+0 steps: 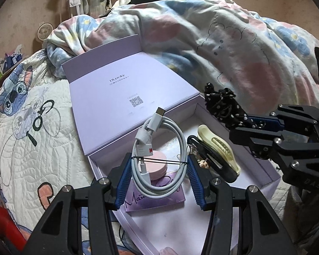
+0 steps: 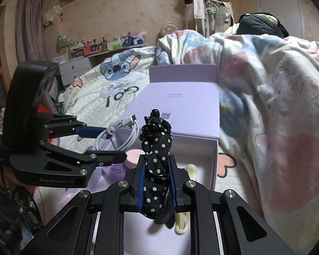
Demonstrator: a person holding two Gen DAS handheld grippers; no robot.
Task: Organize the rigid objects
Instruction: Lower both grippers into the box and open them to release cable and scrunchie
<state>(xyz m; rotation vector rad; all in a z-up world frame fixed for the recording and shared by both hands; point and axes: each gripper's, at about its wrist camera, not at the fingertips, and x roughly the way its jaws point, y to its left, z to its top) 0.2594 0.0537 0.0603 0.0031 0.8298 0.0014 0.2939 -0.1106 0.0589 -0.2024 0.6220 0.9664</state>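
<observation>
An open lilac box (image 1: 253, 165) lies on the bed, lid folded back. My left gripper (image 1: 159, 167) is shut on a coiled white USB cable (image 1: 176, 140) and holds it over the box. Under it lie a pink round case (image 1: 157, 163) and a purple card (image 1: 159, 201). A cream and black hair clip (image 1: 219, 150) lies in the box. My right gripper (image 2: 156, 174) is shut on a black polka-dot scrunchie (image 2: 157, 148) above the box's right part (image 2: 202, 150). The cable (image 2: 127, 133) and left gripper (image 2: 100, 144) show in the right wrist view.
A crumpled floral duvet (image 1: 223, 34) is heaped behind and right of the box. A white cartoon quilt (image 1: 32, 127) covers the bed to the left. A shelf with small items (image 2: 100, 42), drawers (image 2: 74, 68) and a clothes rack (image 2: 202, 2) stand along the far wall.
</observation>
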